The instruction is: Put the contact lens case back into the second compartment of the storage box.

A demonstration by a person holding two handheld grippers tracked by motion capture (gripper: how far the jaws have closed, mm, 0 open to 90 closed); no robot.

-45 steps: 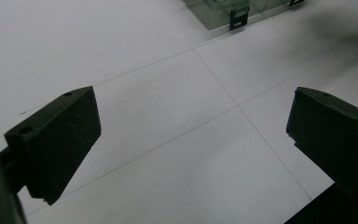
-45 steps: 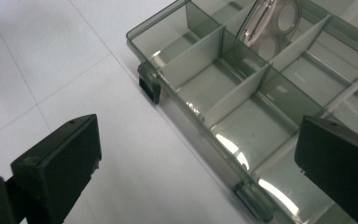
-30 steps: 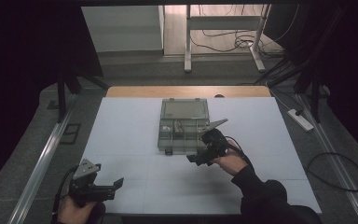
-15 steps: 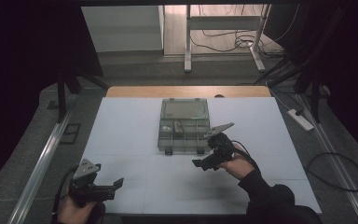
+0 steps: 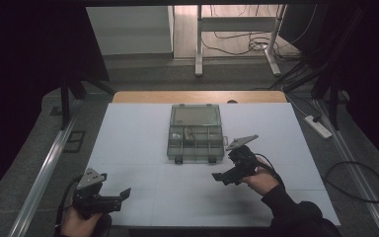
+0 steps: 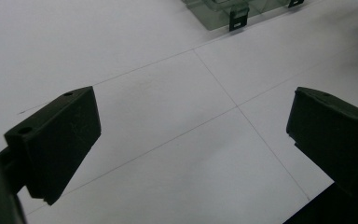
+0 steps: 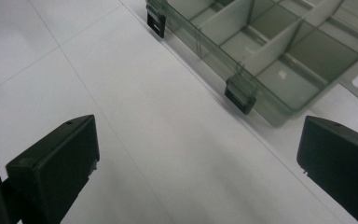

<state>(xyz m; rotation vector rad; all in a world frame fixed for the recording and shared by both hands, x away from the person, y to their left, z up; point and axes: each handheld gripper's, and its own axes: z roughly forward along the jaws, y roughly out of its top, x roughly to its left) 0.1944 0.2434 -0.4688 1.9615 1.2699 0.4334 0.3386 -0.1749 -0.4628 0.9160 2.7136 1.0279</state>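
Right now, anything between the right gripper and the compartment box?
Nothing visible. The right gripper sits just off the near right corner of the compartment box, jaws open, with bare white table between them. Its own view shows the box's black latch unobstructed.

Premises appear to be a lab or test room. A white table stands on grey carpet; beyond the right gripper lie loose cables, a power strip and bare desk legs.
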